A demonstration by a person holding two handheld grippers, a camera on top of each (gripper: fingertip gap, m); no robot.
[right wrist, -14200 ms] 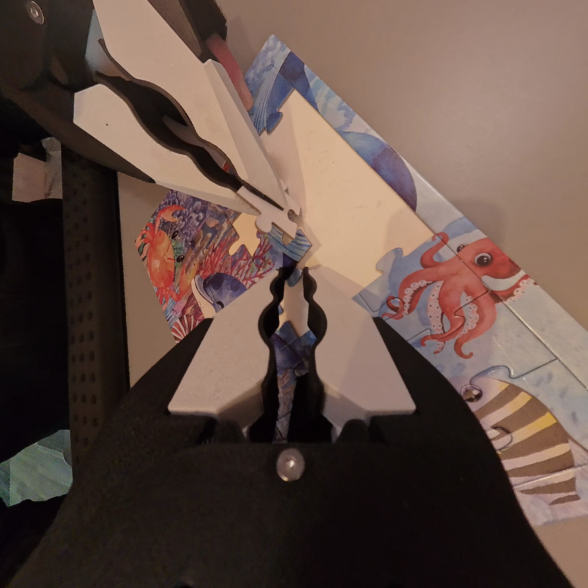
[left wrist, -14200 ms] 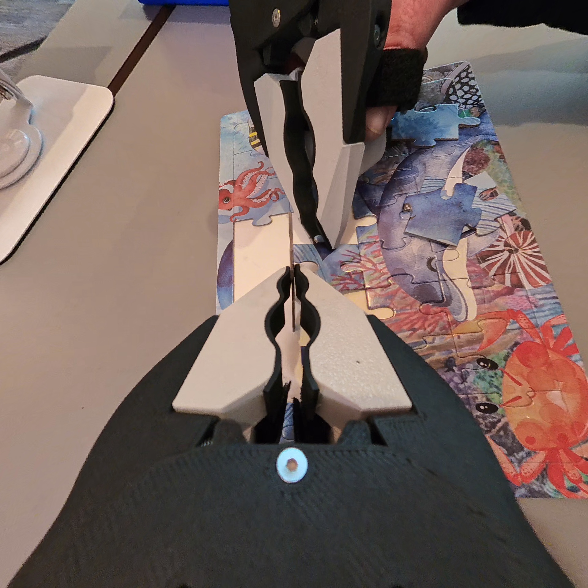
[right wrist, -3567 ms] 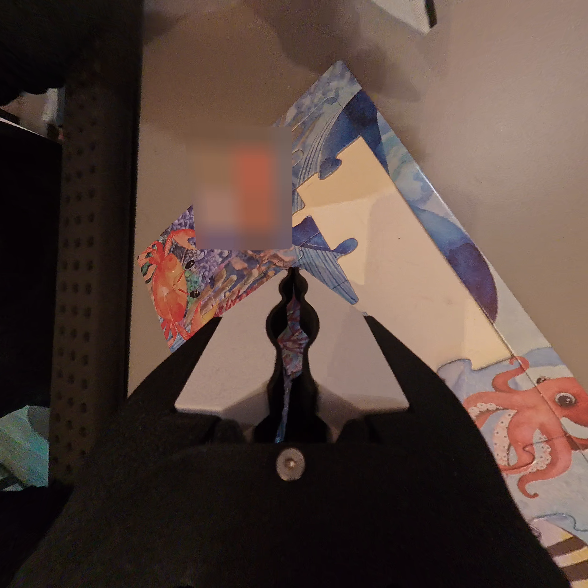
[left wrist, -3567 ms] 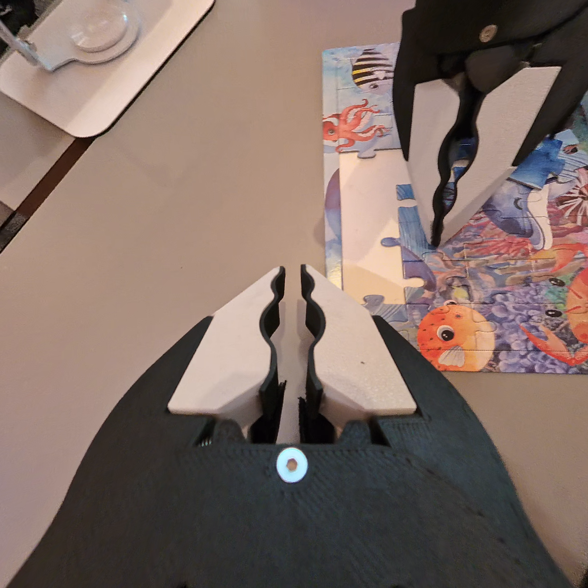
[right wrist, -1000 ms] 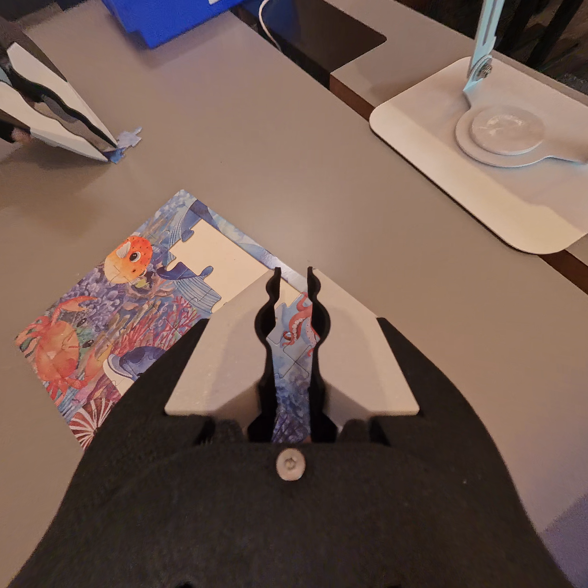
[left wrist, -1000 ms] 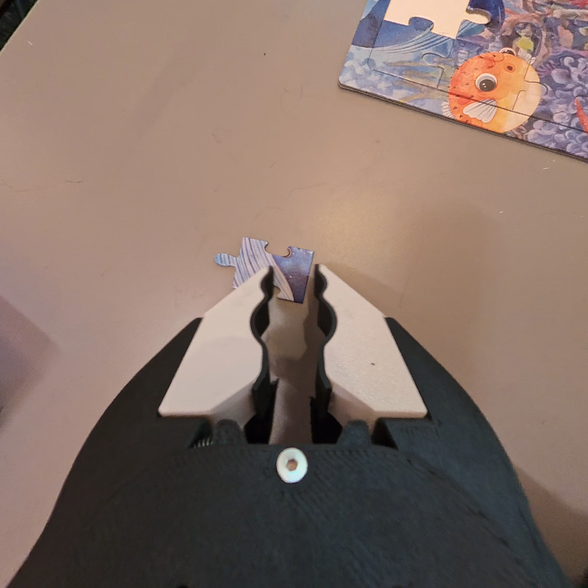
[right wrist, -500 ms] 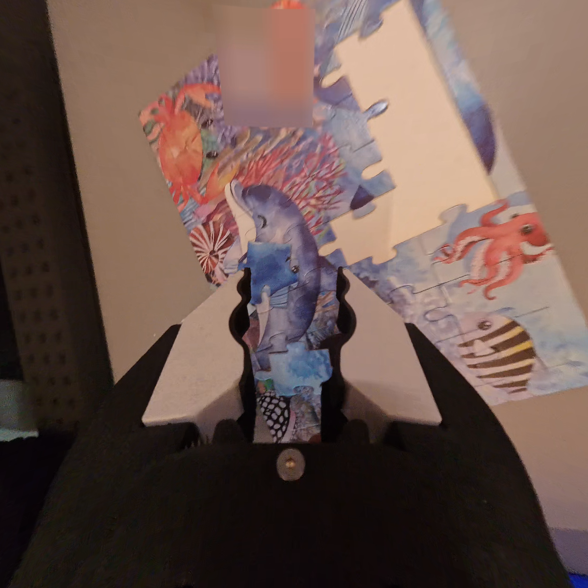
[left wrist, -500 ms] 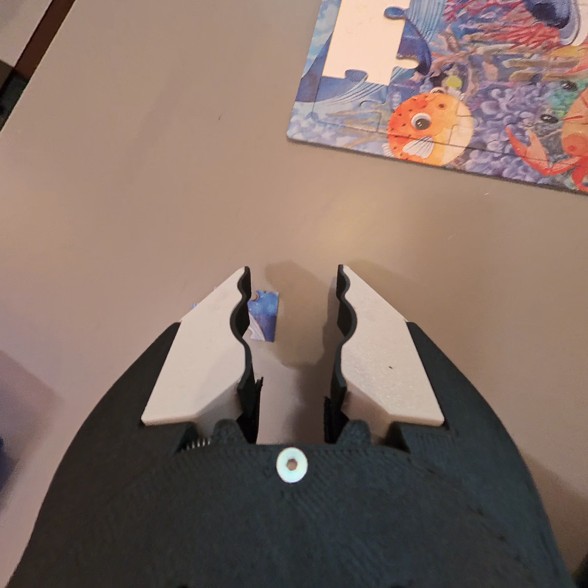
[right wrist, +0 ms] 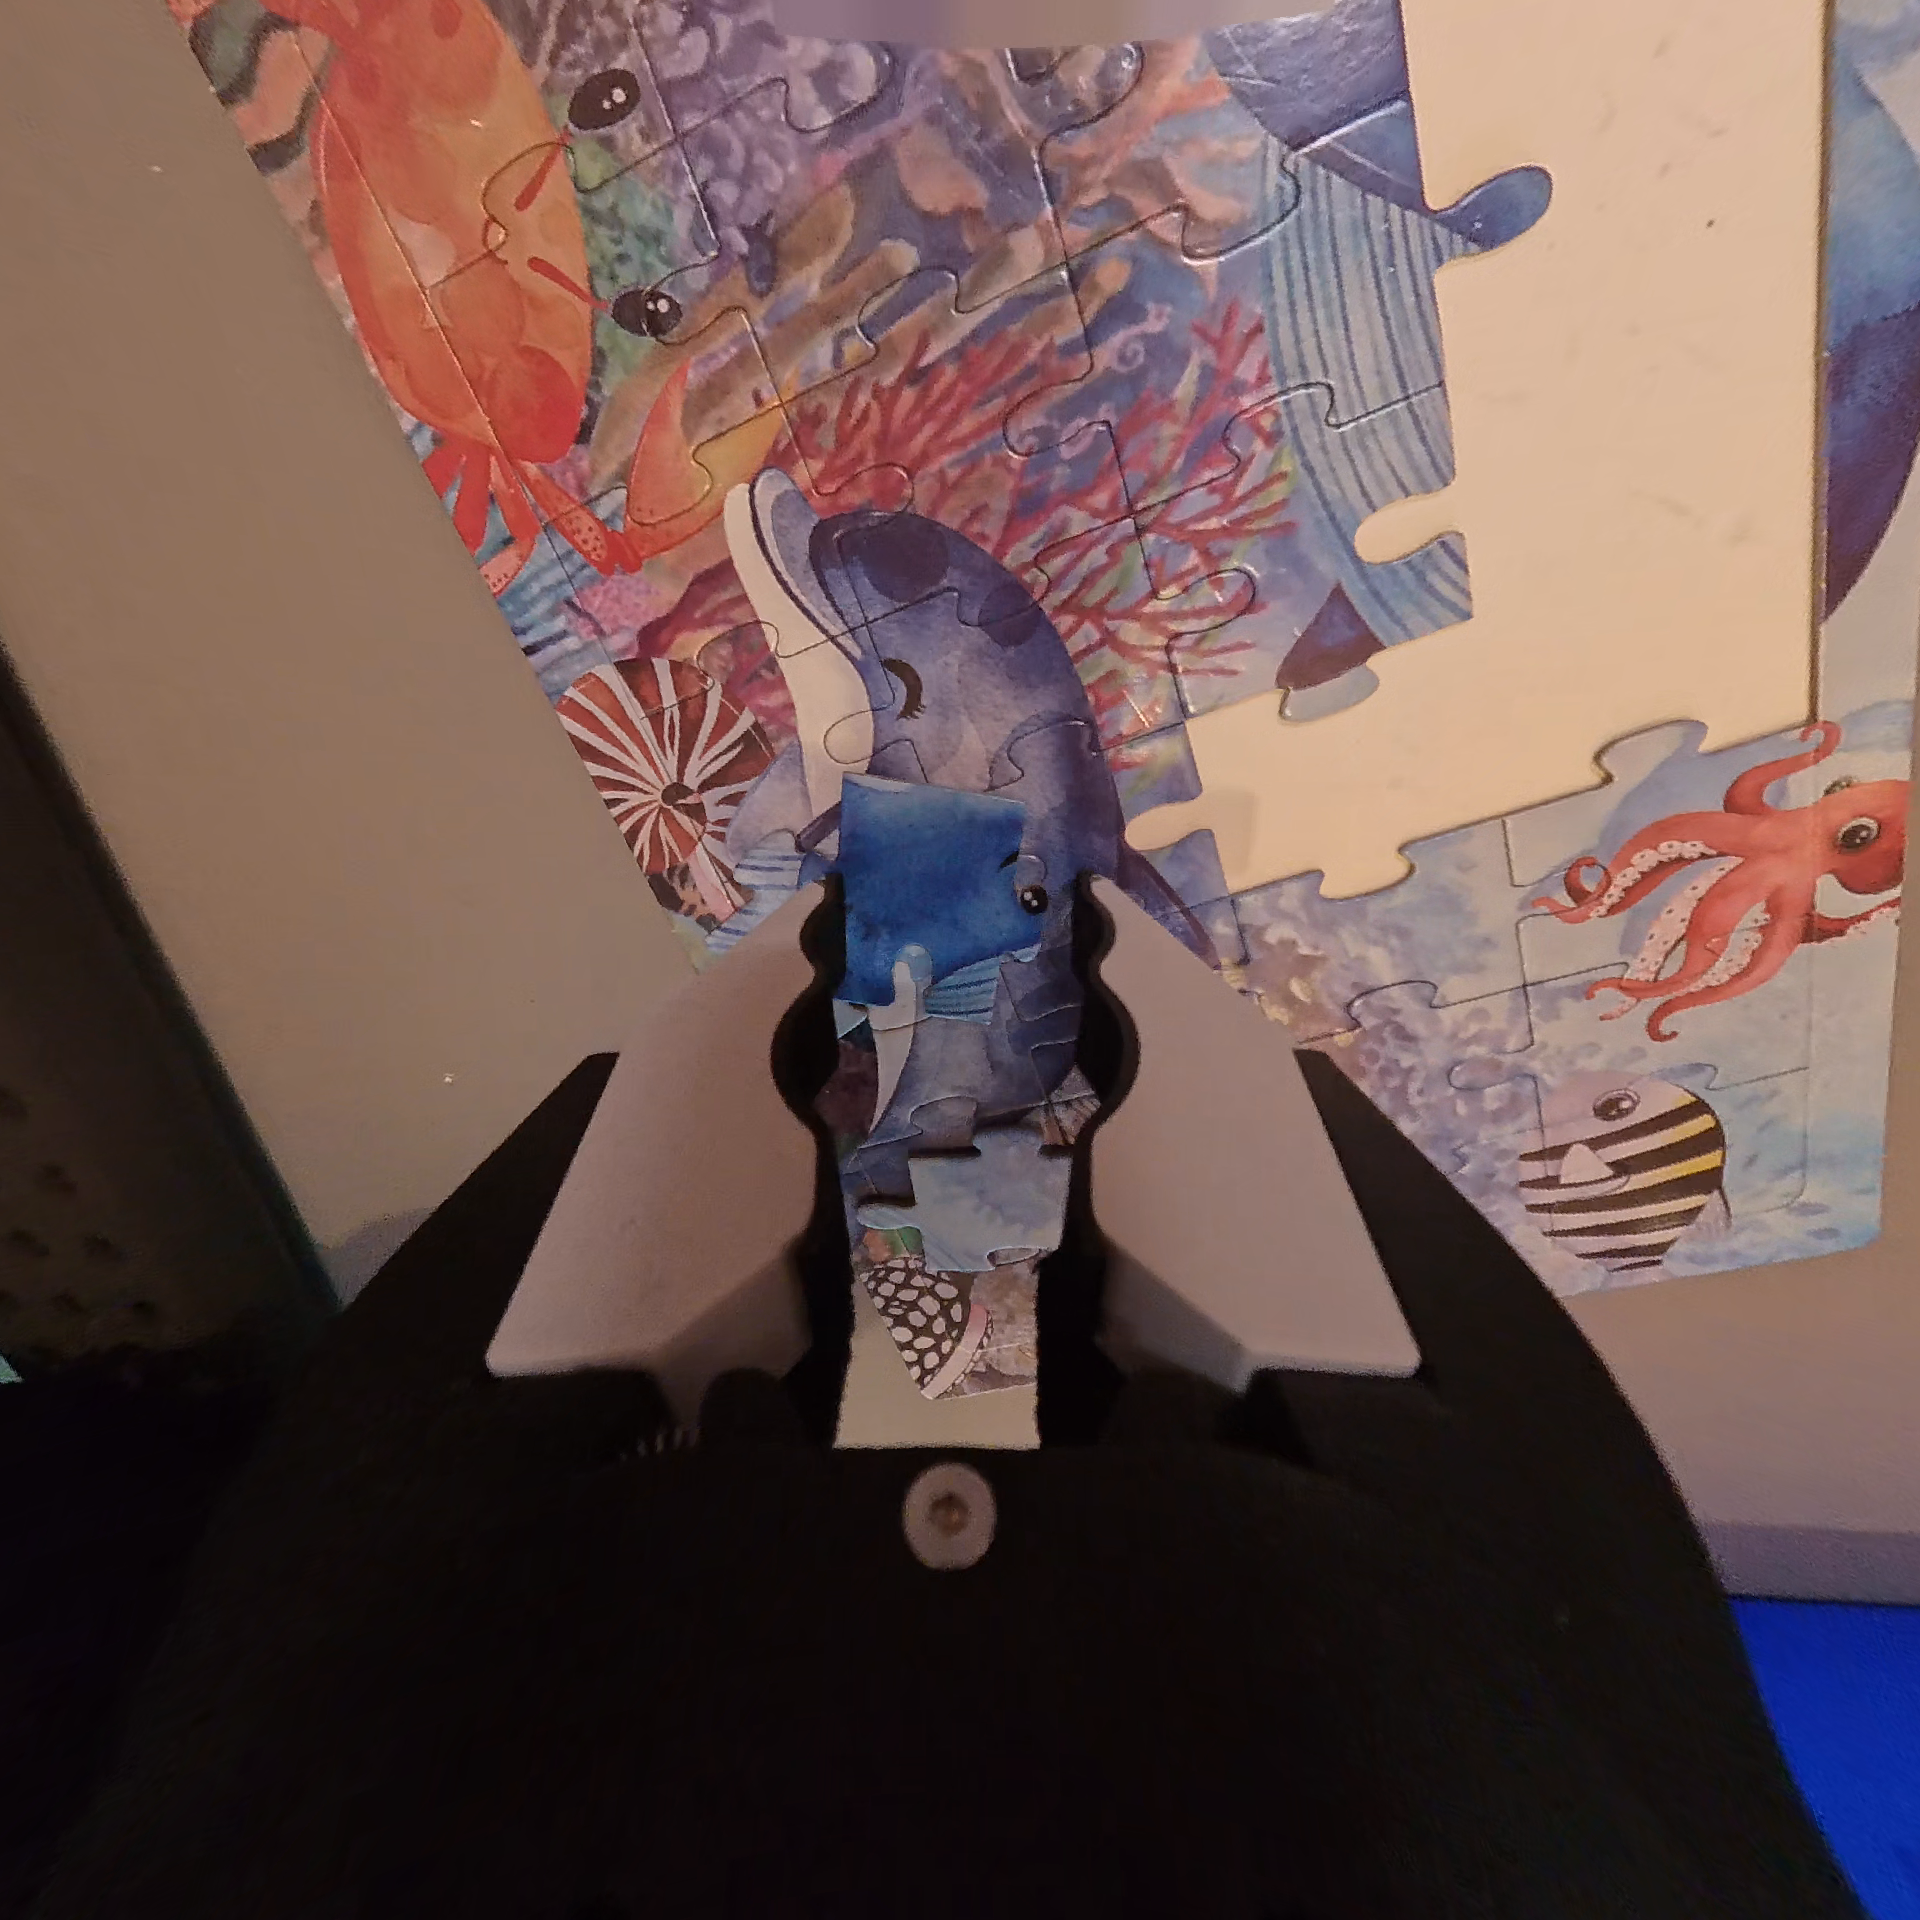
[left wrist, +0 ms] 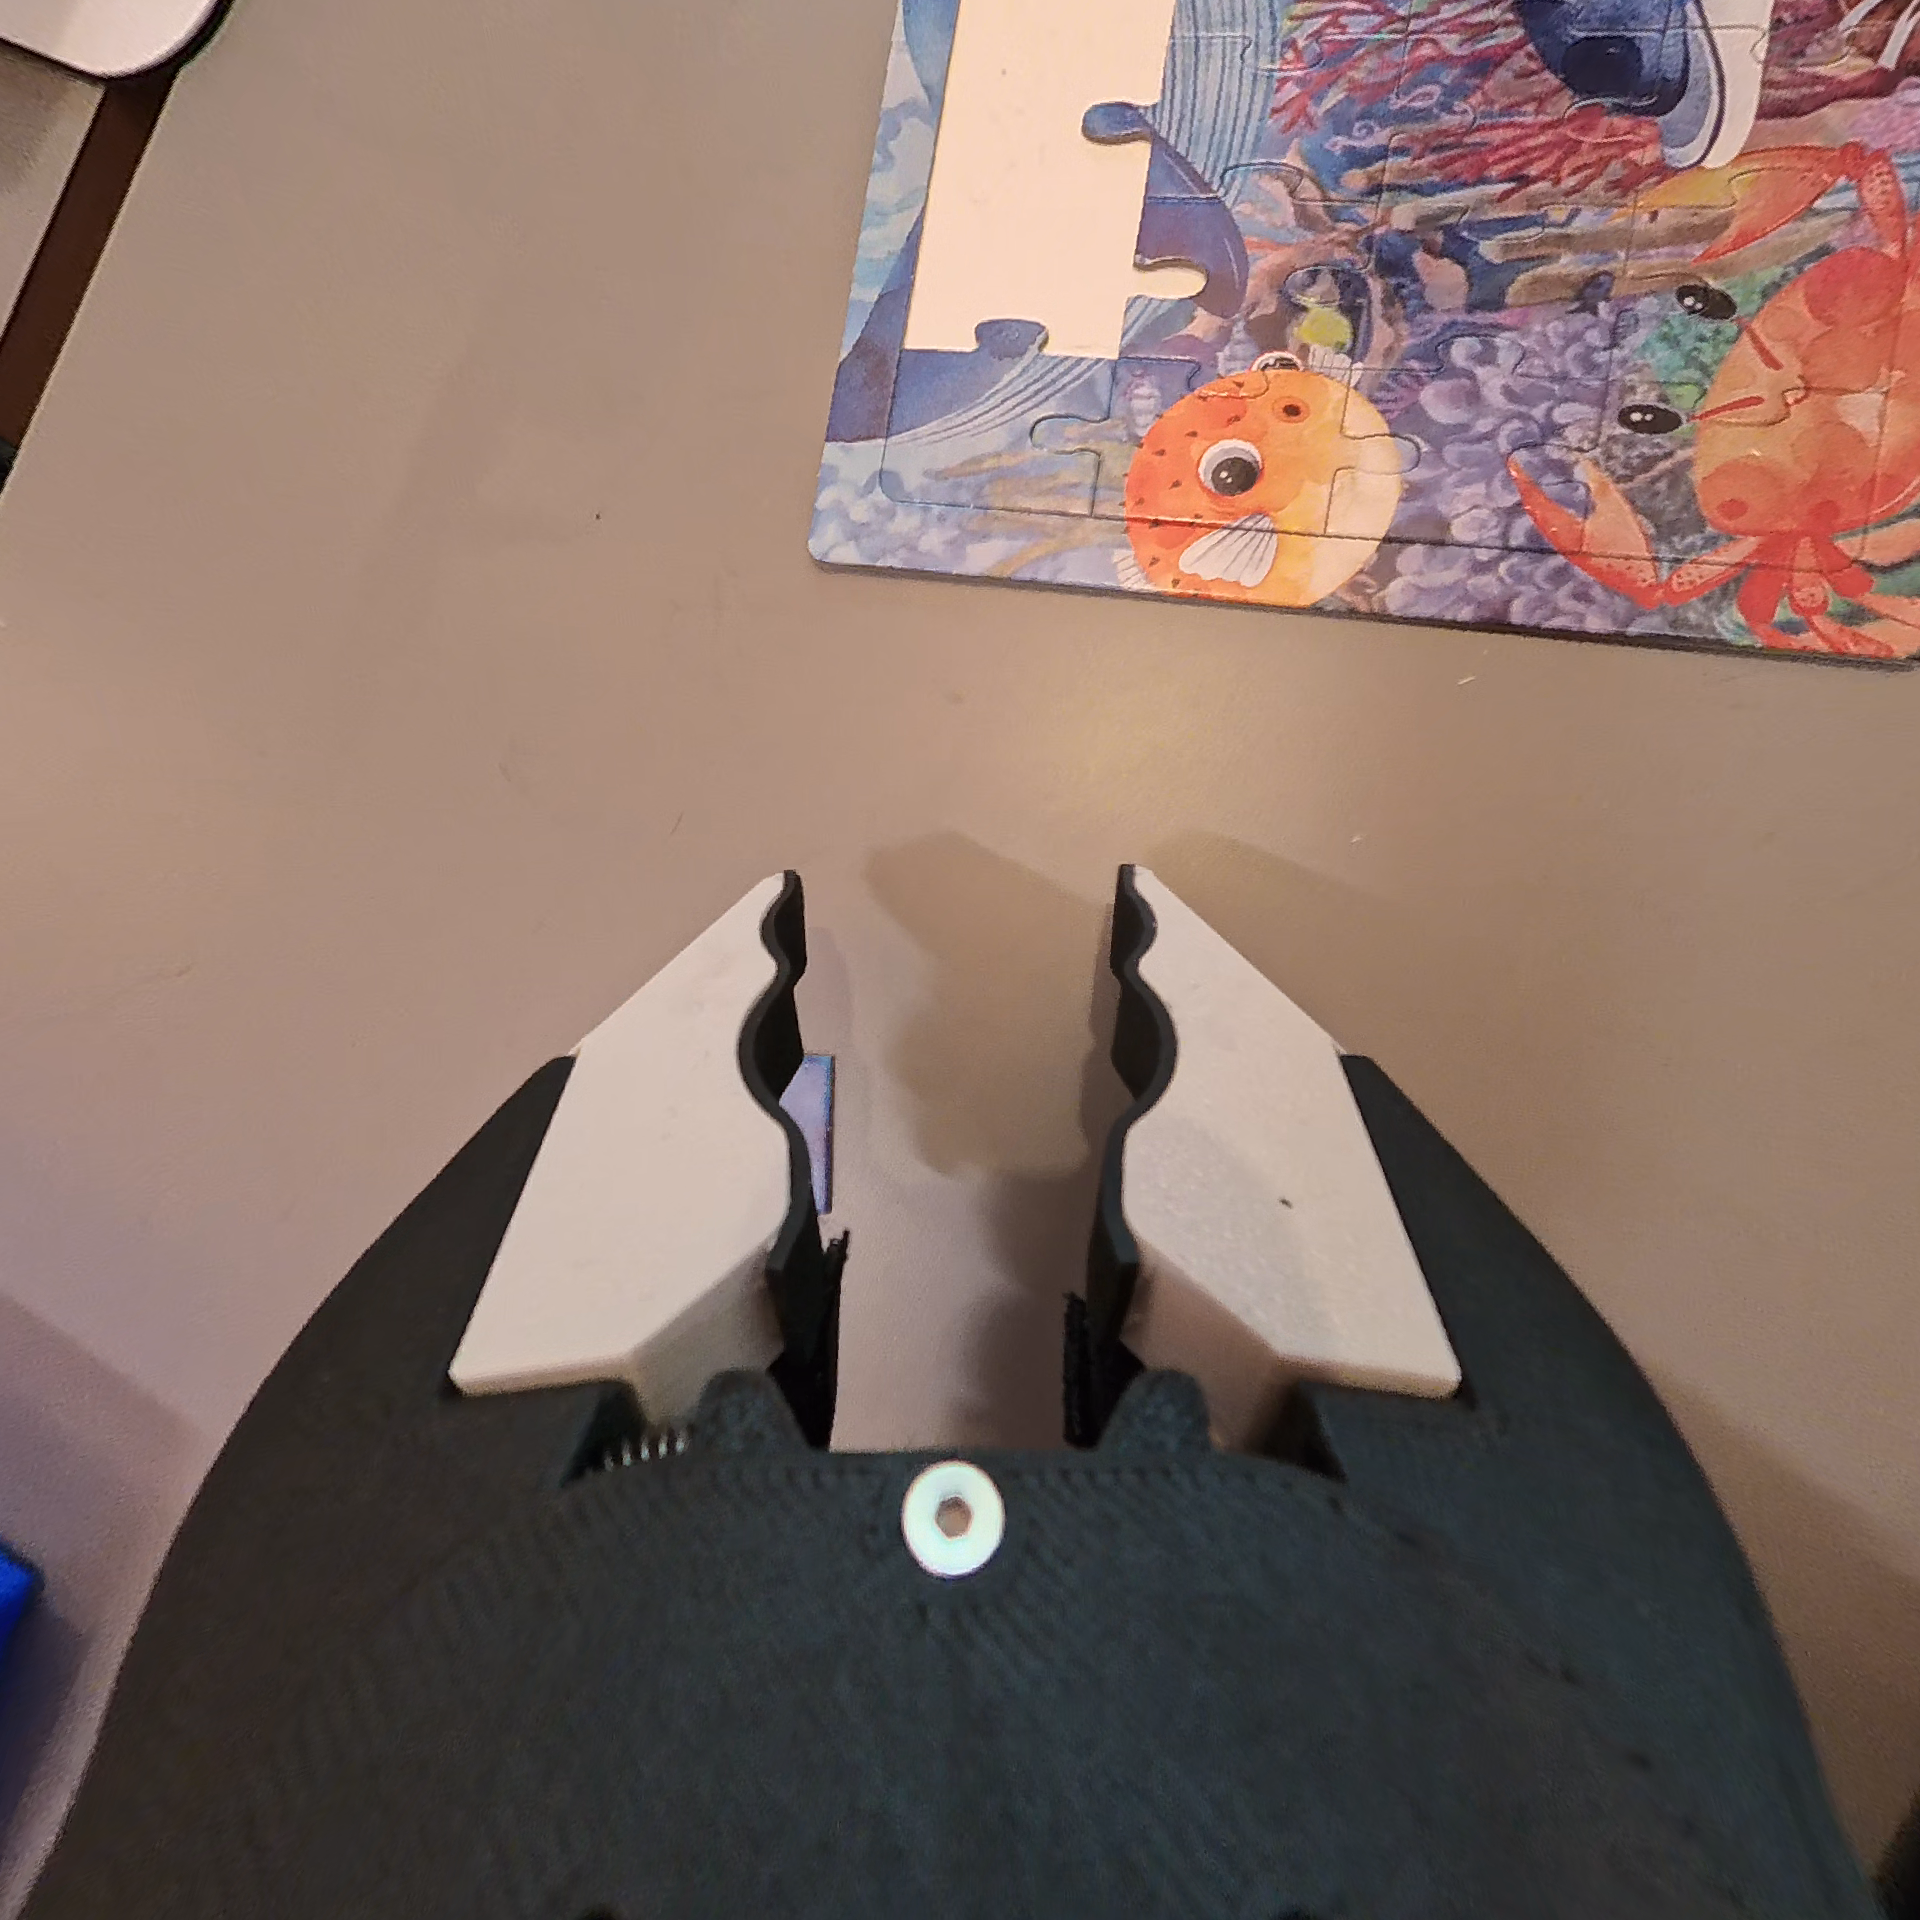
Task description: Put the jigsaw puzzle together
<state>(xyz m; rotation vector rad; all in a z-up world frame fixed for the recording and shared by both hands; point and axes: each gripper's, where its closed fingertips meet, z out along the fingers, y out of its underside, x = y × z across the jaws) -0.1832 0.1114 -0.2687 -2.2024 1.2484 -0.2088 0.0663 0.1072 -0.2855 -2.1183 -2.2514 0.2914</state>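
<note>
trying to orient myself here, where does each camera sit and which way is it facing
Left wrist view: on the left gripper, looking down at the table short of the puzzle board; its open fingers hide most of a loose piece.
Right wrist view: on the right gripper, looking down on the board, open around a loose blue piece.
Shared: the board's pale empty gap.
</note>
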